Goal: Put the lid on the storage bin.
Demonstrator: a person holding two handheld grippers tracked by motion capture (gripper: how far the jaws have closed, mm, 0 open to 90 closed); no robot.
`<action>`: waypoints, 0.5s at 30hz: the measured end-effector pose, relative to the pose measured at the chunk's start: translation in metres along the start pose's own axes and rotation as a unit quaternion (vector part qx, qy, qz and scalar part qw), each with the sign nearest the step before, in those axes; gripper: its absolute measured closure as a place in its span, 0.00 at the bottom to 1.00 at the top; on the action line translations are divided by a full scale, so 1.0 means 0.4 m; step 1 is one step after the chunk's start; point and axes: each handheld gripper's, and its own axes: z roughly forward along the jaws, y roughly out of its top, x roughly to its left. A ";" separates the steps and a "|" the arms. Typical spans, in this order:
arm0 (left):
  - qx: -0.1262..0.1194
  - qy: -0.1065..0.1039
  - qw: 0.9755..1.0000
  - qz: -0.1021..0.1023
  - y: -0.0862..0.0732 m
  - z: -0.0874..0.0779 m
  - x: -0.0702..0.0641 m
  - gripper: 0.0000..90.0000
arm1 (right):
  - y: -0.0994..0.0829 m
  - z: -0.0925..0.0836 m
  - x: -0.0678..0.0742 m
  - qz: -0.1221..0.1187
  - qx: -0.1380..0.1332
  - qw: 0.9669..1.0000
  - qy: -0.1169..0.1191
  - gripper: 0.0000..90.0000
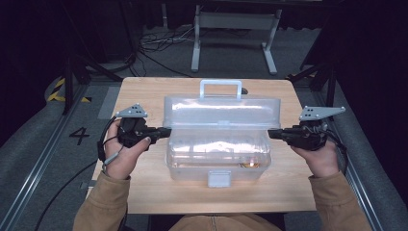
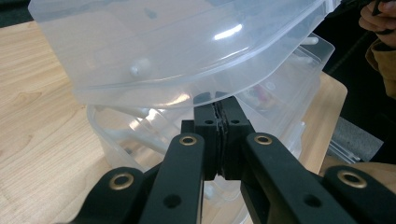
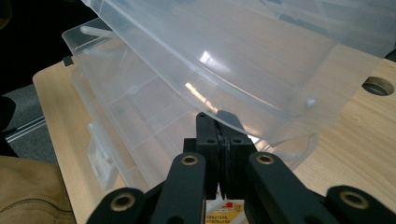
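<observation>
Two grippers, left (image 1: pixel 166 132) and right (image 1: pixel 272 134), fingers pressed together, prop the raised lid (image 1: pixel 221 111) of a clear plastic toolbox (image 1: pixel 216 161) on the wooden tabletop (image 1: pixel 144 190).

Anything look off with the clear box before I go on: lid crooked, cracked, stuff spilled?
Nothing stands out. The lid of the clear box is raised evenly, with the closed left gripper and right gripper under its two ends. No crack shows, and nothing has spilled on the table. A small orange-brown item lies inside the box.
</observation>
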 end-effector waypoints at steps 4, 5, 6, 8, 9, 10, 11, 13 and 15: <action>0.019 0.001 1.000 0.004 -0.002 0.000 0.000 0.94 | 0.000 -0.001 0.000 0.000 0.007 1.000 0.001 0.98; 0.019 0.001 1.000 0.004 -0.002 0.000 0.000 0.93 | 0.000 -0.001 0.000 0.000 0.007 1.000 0.001 0.98; 0.027 0.005 1.000 0.006 -0.003 -0.001 0.000 0.93 | -0.001 -0.001 0.000 -0.001 0.010 1.000 -0.001 0.98; 0.042 0.009 0.999 0.008 -0.005 -0.005 0.002 0.91 | -0.002 0.000 0.001 -0.003 0.018 1.000 -0.003 0.99; 0.046 0.008 0.999 0.010 -0.006 -0.008 0.005 0.91 | -0.002 0.000 0.002 -0.004 0.021 1.000 -0.004 0.99; 0.050 0.008 0.999 0.007 -0.007 -0.010 0.006 0.90 | -0.002 0.000 0.002 -0.005 0.024 1.000 -0.003 0.99; 0.052 0.012 0.999 0.008 -0.008 -0.012 0.007 0.89 | -0.001 0.000 0.003 -0.006 0.028 1.000 -0.004 0.99; 0.058 0.014 0.998 0.005 -0.009 -0.017 0.010 0.88 | -0.001 0.001 0.005 -0.008 0.035 0.999 -0.006 0.99; 0.057 0.016 0.998 0.003 -0.011 -0.020 0.014 0.88 | -0.001 0.001 0.006 -0.008 0.042 0.999 -0.007 0.99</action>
